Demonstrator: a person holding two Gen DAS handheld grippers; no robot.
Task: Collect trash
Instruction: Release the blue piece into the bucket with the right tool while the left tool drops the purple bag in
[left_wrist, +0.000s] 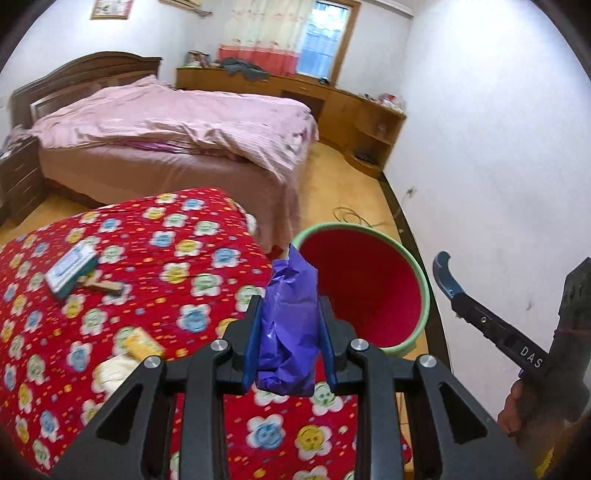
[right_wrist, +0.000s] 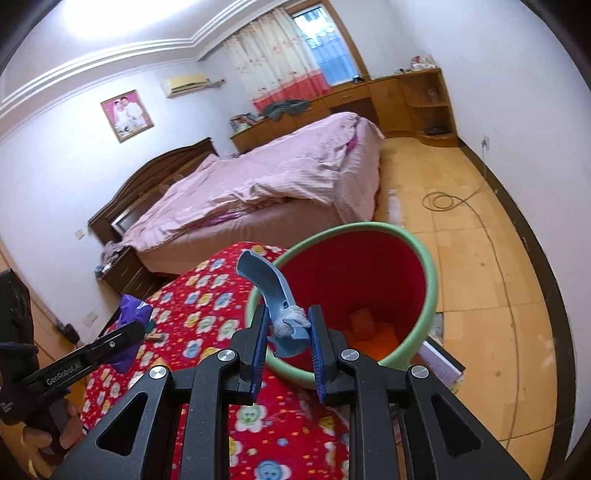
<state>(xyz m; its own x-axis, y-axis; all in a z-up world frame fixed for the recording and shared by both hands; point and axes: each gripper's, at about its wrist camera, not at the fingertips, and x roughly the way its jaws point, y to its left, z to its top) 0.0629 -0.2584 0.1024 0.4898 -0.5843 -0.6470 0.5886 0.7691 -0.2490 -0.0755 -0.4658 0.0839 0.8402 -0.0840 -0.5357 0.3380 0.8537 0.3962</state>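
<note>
My left gripper is shut on a crumpled purple plastic wrapper, held above the red flowered cloth beside the bin. The bin is green outside and red inside, standing on the floor right of the table. My right gripper is shut on a curved blue plastic piece with a bit of white wad, held at the bin's near rim. The blue piece also shows in the left wrist view; the purple wrapper shows in the right wrist view. Orange trash lies in the bin.
On the red flowered cloth lie a teal-and-white box, a small brush, a yellow packet and a white wad. A pink bed stands behind. A cable coils on the floor.
</note>
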